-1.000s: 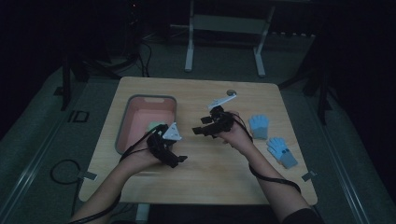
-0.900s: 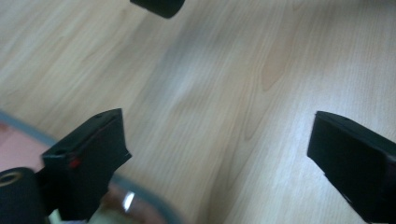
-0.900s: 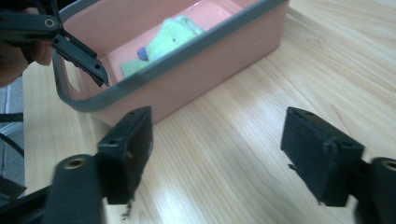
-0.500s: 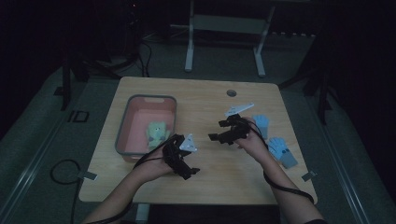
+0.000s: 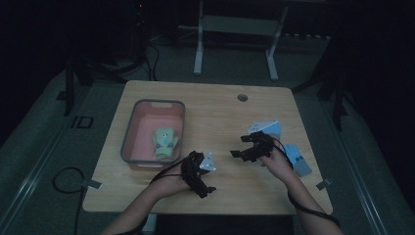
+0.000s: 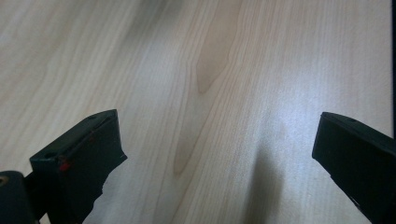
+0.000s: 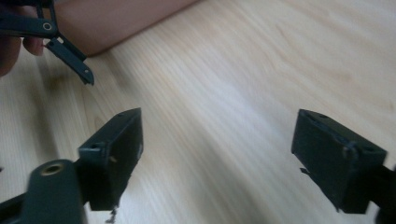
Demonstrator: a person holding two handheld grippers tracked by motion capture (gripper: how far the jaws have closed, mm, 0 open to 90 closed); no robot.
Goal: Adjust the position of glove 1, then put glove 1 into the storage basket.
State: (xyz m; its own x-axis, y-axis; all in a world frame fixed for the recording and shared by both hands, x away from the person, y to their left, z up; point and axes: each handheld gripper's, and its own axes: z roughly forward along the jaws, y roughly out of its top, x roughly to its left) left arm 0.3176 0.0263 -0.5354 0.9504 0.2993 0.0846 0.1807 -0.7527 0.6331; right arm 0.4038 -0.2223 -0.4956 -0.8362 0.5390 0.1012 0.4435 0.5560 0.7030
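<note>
Both claws are hanging spread and empty over the table (image 5: 215,112).

Your left gripper (image 5: 204,188) and right gripper (image 5: 240,147) have just been opening, with nothing between the jaws. The blue piece (image 5: 268,128) is lying just beyond your right gripper, and a second one (image 5: 297,159) is sitting by your wrist. It is looking soft and light, likely cloth, so you should be pinching a thick fold mid-body. The high view is showing the bin (image 5: 152,103) and the green toy (image 5: 165,142). The gripper views are giving you bare wood.
</note>
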